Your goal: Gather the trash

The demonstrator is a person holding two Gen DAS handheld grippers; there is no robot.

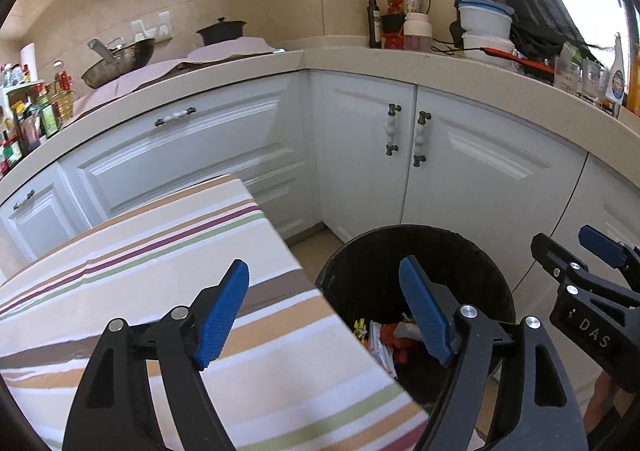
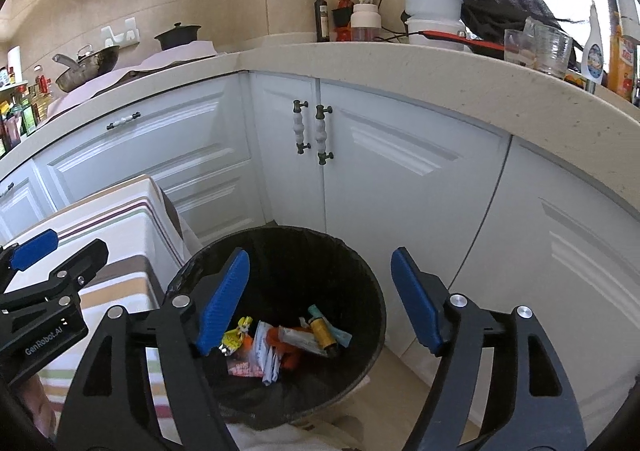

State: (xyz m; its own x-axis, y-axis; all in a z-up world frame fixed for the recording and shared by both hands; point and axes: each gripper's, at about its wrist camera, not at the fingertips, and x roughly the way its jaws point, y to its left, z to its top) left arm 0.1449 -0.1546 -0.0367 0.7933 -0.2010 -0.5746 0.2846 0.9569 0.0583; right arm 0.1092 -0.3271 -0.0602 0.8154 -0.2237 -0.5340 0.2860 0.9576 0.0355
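Observation:
A black trash bin (image 2: 360, 271) stands on the floor in the cabinet corner, beside a table under a striped cloth (image 1: 180, 271). Several wrappers and small packets (image 2: 280, 343) lie at the bin's bottom, partly seen as trash (image 1: 384, 339) in the left wrist view. My right gripper (image 2: 320, 299) hangs open above the bin's mouth, nothing between its blue pads. My left gripper (image 1: 324, 311) is open too, straddling the cloth's edge and the bin's rim (image 1: 408, 229), and it is empty. Each gripper shows at the edge of the other's view: the right gripper (image 1: 576, 251) and the left gripper (image 2: 60, 243).
White cabinet doors (image 2: 400, 179) with knobbed handles wrap closely around the bin. The beige counter (image 1: 460, 71) above carries bottles, white containers, glasses and a wok (image 1: 120, 63). A strip of pale floor (image 2: 404, 383) shows right of the bin.

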